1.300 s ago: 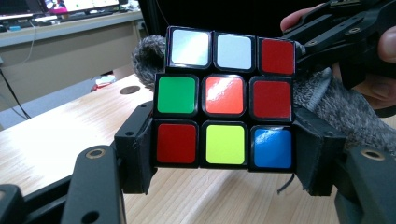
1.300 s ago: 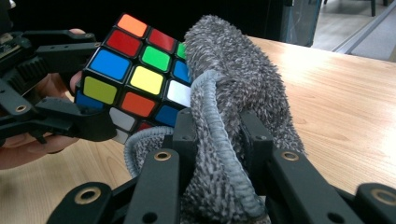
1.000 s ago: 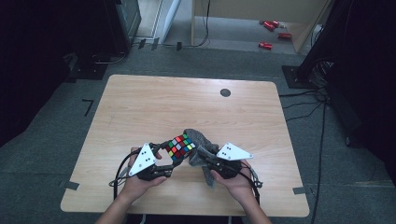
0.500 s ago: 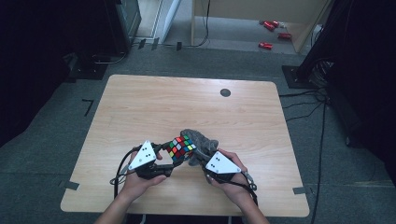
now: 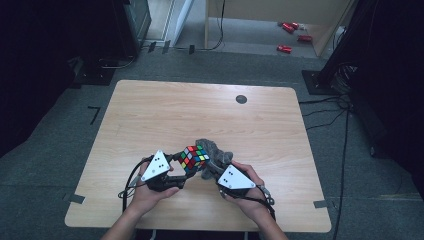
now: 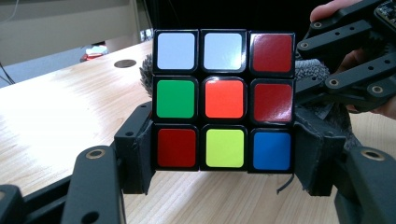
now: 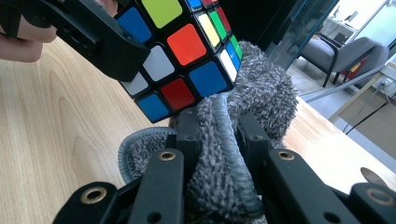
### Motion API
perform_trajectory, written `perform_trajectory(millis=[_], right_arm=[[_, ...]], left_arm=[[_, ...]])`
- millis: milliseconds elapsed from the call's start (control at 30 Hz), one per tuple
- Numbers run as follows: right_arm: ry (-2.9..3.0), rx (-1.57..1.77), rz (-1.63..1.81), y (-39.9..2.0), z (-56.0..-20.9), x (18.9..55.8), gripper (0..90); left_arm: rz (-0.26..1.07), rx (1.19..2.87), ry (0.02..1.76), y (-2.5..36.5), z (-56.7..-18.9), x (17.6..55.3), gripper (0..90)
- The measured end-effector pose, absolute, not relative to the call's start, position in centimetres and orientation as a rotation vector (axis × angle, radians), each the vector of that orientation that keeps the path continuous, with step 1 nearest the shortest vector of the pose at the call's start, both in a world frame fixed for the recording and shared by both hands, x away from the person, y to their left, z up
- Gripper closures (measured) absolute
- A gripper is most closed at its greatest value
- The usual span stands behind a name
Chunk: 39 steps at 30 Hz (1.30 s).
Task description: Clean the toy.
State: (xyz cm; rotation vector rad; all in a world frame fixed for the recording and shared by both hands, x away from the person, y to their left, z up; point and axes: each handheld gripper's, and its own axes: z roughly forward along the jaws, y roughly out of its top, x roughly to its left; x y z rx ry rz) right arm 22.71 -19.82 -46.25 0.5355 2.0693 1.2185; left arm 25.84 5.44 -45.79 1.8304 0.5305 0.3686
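A scrambled Rubik's cube (image 5: 194, 157) is held just above the wooden table (image 5: 200, 110), near its front edge. My left gripper (image 5: 183, 169) is shut on the cube's lower layer (image 6: 224, 98), one jaw on each side. The right gripper (image 5: 211, 169) is shut on a bunched grey fluffy cloth (image 5: 214, 149). In the right gripper view the cloth (image 7: 261, 98) stands up between the jaws of this gripper (image 7: 217, 126) and presses against the underside and far side of the cube (image 7: 187, 46). The left gripper view has the right gripper (image 6: 345, 70) close by at the cube's right.
A small dark round hole (image 5: 241, 99) sits in the tabletop towards the far right. Cables (image 5: 131, 182) trail from both grippers over the table's front edge. Red items (image 5: 285, 48) lie on the floor beyond the table.
The right gripper has shifted a little to the left and towards the front edge, bringing the cloth closer against the cube. The left gripper and the cube have stayed put.
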Motion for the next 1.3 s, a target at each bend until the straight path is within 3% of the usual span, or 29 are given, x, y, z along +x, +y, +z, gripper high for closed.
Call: perform_trajectory(millis=[300, 733, 1033, 1300], right_arm=[[2.05, 0.598, 1.193, -20.8, -46.2, 23.4, 74.9], [2.13, 0.408, 1.225, -19.7, -47.2, 22.8, 74.0], [1.947, 0.635, 1.335, -21.7, -44.6, 22.9, 73.2], [1.873, 0.645, 1.531, -20.3, -42.5, 21.3, 73.0]], left_arm=[[0.335, 1.83, 0.493, 5.5, -45.9, 25.8, 35.2], [0.332, 1.793, 0.55, 6.4, -45.6, 26.3, 35.1], [0.408, 1.895, 0.532, 5.2, -46.6, 26.1, 35.1], [0.403, 1.893, 0.449, 4.0, -46.9, 25.2, 35.2]])
